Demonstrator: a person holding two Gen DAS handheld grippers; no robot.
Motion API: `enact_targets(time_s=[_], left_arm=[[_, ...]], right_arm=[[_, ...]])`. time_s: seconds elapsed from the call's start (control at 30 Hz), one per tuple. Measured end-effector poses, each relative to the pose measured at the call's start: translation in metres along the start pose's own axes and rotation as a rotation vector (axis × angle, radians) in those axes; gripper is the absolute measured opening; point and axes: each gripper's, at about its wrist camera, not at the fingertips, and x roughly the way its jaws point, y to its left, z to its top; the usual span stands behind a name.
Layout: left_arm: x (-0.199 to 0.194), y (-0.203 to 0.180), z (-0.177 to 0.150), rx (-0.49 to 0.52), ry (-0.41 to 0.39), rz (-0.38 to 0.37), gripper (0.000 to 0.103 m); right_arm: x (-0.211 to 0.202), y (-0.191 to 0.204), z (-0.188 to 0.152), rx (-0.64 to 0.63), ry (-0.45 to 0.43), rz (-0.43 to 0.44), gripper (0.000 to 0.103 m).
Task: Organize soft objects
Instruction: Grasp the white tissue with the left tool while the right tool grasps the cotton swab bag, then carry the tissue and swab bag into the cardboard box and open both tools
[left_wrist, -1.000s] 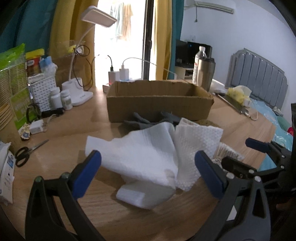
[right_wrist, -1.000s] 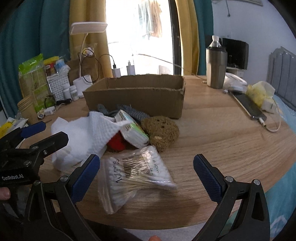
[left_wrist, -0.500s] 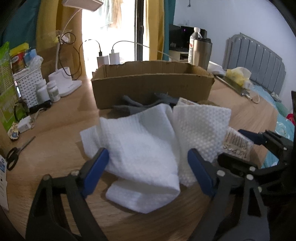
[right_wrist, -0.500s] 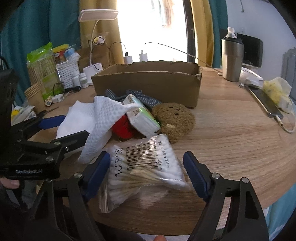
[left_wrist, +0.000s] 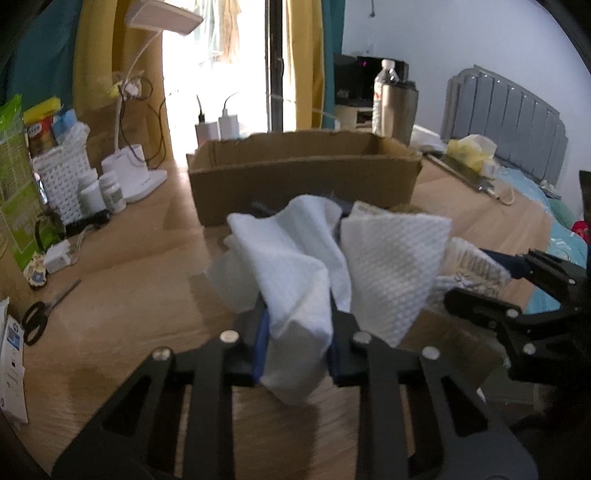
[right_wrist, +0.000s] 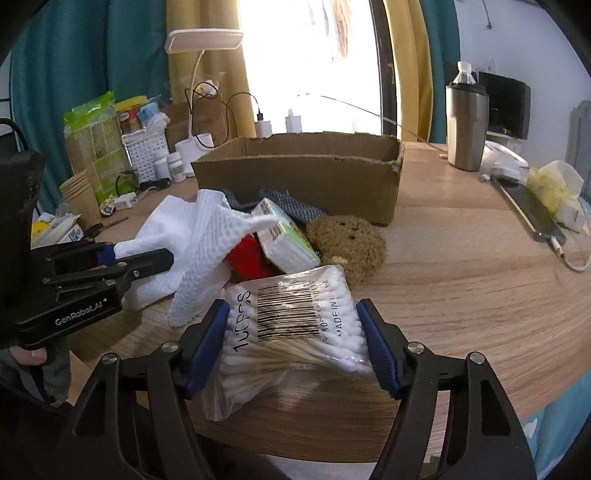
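Observation:
A smooth white cloth (left_wrist: 295, 266) lies crumpled on the wooden table (left_wrist: 129, 302), and my left gripper (left_wrist: 295, 338) is closing, its blue pads squeezing the cloth's near fold. A textured white cloth (left_wrist: 391, 258) drapes beside it. In the right wrist view my right gripper (right_wrist: 293, 345) is closing on a clear bag of cotton swabs (right_wrist: 291, 325), with both pads against the bag's sides. Behind the bag sit a brown plush (right_wrist: 351, 243), a tissue pack (right_wrist: 284, 240) and something red (right_wrist: 247, 254). An open cardboard box (right_wrist: 295, 177) stands farther back.
At the left are a desk lamp (left_wrist: 133, 173), a white basket (left_wrist: 61, 181), small bottles (left_wrist: 107, 192), scissors (left_wrist: 37, 317) and paper cups (right_wrist: 79, 195). A steel tumbler (right_wrist: 467, 129) and a phone on a cable (right_wrist: 532, 210) are at the right. The table's edge runs close below both grippers.
Both grippers' jaws have narrowed. The left pads went from wide apart to pinching the smooth white cloth, which now bunches up. The right pads closed in against the cotton swab bag.

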Motion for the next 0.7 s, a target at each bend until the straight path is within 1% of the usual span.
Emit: enact_targets(time_s=[0.1, 0.3, 0.47, 0.63, 0.67, 0.7], left_arm=[[-0.01, -0.001, 0.006, 0.004, -0.04, -0.002, 0.026], [-0.023, 0.002, 0.014, -0.016, -0.072, -0.03, 0.027], [-0.028, 0.014, 0.013, -0.066, -0.067, -0.069, 0.028], [-0.028, 0.04, 0.004, -0.158, -0.045, -0.1, 0.029], [-0.027, 0.047, 0.001, -0.181, -0.035, -0.112, 0.03], [-0.027, 0.054, -0.002, -0.2, -0.029, -0.117, 0.035]], right_arm=[[-0.005, 0.0, 0.002, -0.008, -0.014, -0.003, 0.073], [-0.01, 0.0, 0.004, -0.015, -0.036, -0.011, 0.073], [-0.015, 0.002, 0.003, -0.023, -0.046, -0.017, 0.073], [-0.016, 0.002, 0.004, -0.029, -0.044, -0.019, 0.073], [-0.016, 0.003, 0.004, -0.032, -0.042, -0.018, 0.073], [-0.016, 0.003, 0.004, -0.034, -0.04, -0.017, 0.073]])
